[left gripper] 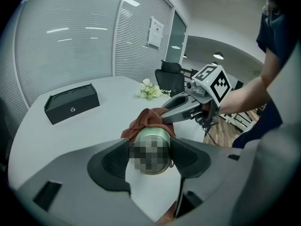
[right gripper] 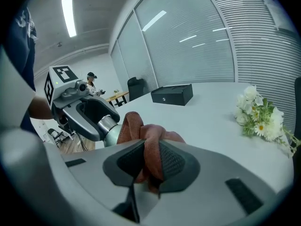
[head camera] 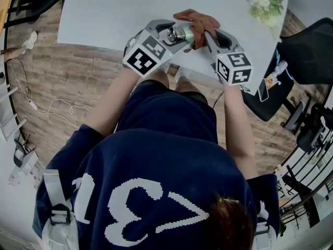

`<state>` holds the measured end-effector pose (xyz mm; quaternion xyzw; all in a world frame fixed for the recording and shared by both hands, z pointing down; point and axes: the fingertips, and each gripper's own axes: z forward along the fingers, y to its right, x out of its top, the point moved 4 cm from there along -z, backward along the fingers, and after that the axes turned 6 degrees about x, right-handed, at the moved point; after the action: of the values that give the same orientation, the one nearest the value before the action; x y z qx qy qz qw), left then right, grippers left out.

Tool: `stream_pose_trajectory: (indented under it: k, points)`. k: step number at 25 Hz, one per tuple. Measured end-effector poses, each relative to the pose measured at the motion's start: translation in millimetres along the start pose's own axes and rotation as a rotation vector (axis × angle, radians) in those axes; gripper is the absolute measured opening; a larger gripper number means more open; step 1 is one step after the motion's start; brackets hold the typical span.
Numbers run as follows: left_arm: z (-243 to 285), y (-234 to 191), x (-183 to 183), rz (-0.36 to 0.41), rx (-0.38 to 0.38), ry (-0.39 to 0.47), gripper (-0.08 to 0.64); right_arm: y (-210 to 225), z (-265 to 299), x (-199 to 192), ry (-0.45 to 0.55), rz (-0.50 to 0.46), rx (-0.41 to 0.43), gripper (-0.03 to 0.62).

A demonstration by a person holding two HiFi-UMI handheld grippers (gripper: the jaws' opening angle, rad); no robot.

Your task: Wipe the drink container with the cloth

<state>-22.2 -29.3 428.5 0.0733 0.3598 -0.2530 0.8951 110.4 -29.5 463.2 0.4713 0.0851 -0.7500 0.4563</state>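
Observation:
A pale green metal drink container (head camera: 181, 35) lies on its side above the white table's near edge, my left gripper (head camera: 174, 36) shut on its cap end. In the left gripper view the container (left gripper: 151, 149) fills the gap between the two pads. A rust-brown cloth (head camera: 201, 21) is draped over the container's far end. My right gripper (head camera: 204, 35) is shut on that cloth, and in the right gripper view the cloth (right gripper: 149, 147) is pinched between the pads with the container (right gripper: 107, 130) just beyond, held by the left gripper (right gripper: 96, 121).
A bunch of white flowers (head camera: 265, 8) lies at the table's far right corner. A black box (left gripper: 71, 102) sits further back on the white table (head camera: 114, 14). A black office chair (head camera: 307, 51) stands to the right of the table. Cables run over the wooden floor (head camera: 57, 92) at left.

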Motion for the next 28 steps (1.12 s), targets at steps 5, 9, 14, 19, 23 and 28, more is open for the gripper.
stream_pose_trajectory:
  k: [5, 9, 14, 19, 23, 28]
  points:
    - [0.2, 2.6, 1.1, 0.049, 0.004, -0.015, 0.275, -17.1, 4.9, 17.7, 0.033, -0.025, 0.048, 0.089]
    - [-1.1, 5.9, 2.7, 0.113, 0.012, -0.035, 0.275, -33.0, 8.3, 31.9, 0.055, -0.052, 0.088, 0.089]
    - [0.8, 9.7, 4.6, 0.179, 0.004, -0.039, 0.275, -35.3, 8.4, 33.4, 0.044, -0.09, 0.089, 0.089]
    - [0.8, 12.2, 6.9, 0.26, -0.018, -0.04, 0.275, -15.4, 3.7, 16.2, 0.009, -0.046, 0.041, 0.089]
    - [0.4, 13.4, 7.0, 0.316, -0.03, -0.036, 0.276, 0.8, 0.4, -1.8, -0.014, -0.006, 0.003, 0.089]
    - [1.0, 14.4, 7.1, 0.369, -0.044, -0.039, 0.275, 11.6, -2.9, -13.3, -0.042, 0.019, -0.022, 0.089]
